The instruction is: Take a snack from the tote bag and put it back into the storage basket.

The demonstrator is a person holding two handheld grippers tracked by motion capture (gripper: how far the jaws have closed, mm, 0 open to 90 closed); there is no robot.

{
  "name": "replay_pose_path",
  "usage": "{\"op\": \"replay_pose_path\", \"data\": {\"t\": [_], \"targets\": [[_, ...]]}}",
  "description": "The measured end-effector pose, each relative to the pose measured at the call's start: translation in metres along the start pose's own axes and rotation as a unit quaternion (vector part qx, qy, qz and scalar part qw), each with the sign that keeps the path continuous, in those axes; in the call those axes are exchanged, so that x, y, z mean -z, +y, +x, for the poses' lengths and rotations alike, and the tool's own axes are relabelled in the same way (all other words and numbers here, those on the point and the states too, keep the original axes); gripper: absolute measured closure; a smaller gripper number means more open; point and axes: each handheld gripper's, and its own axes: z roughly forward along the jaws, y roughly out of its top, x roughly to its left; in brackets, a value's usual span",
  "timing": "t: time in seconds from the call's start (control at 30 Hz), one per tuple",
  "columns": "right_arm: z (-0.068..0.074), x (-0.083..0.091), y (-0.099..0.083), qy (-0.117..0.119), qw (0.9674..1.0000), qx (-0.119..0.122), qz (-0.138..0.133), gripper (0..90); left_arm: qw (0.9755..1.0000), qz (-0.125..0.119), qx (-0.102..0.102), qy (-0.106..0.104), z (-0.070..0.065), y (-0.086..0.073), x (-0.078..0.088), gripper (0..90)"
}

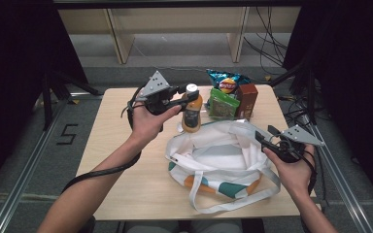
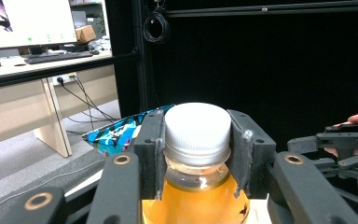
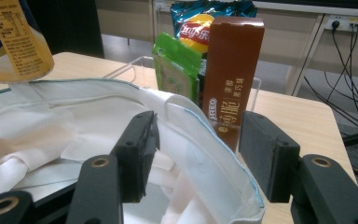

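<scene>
the left gripper (image 1: 188,97) is clamped on the neck of an orange drink bottle (image 1: 192,114), held upright above the far rim of the white tote bag (image 1: 223,155) on the desk (image 1: 126,145). the right gripper (image 1: 267,135) has its jaws apart around the bag's right rim, pads not pressing it. a chips bag (image 1: 227,81), green packet (image 1: 223,103) and brown box (image 1: 247,99) stand just beyond.

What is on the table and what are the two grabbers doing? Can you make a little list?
left gripper: shut on the neck of the orange drink bottle, lifted by the bag's far edge
right gripper: jaws apart, either side of the bag's rim, not pinching it
tote bag: white, mouth open, lying on the table
clear holder behind the bag: chip bag, green packet, brown box
</scene>
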Motion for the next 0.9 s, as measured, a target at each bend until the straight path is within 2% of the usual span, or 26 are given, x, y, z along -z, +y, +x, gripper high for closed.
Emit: {"op": "replay_pose_path", "data": {"t": [0.07,0.17,0.43,0.57,0.9], "targets": [[-0.001,0.0,0.0,0.0,1.0,0.006,-0.002,46.7,1.0,-0.001,0.0,0.0,0.001,0.0,-0.001,58.8],[0.0,0.0,0.0,0.0,1.0,0.0,0.0,46.7,1.0,-0.001,-0.001,0.002,0.004,0.0,-0.002,58.8],[0.0,0.0,0.0,0.0,1.0,0.002,-0.001,46.7,1.0,-0.004,-0.004,0.006,0.008,0.0,-0.005,58.8],[-0.003,-0.001,0.0,0.002,0.9999,0.011,-0.004,46.7,1.0,-0.005,-0.004,0.007,0.01,0.001,-0.006,58.8],[-0.001,0.0,0.0,0.0,1.0,0.003,-0.002,46.7,0.9999,-0.003,-0.004,0.011,0.017,-0.001,-0.01,58.8]]}}
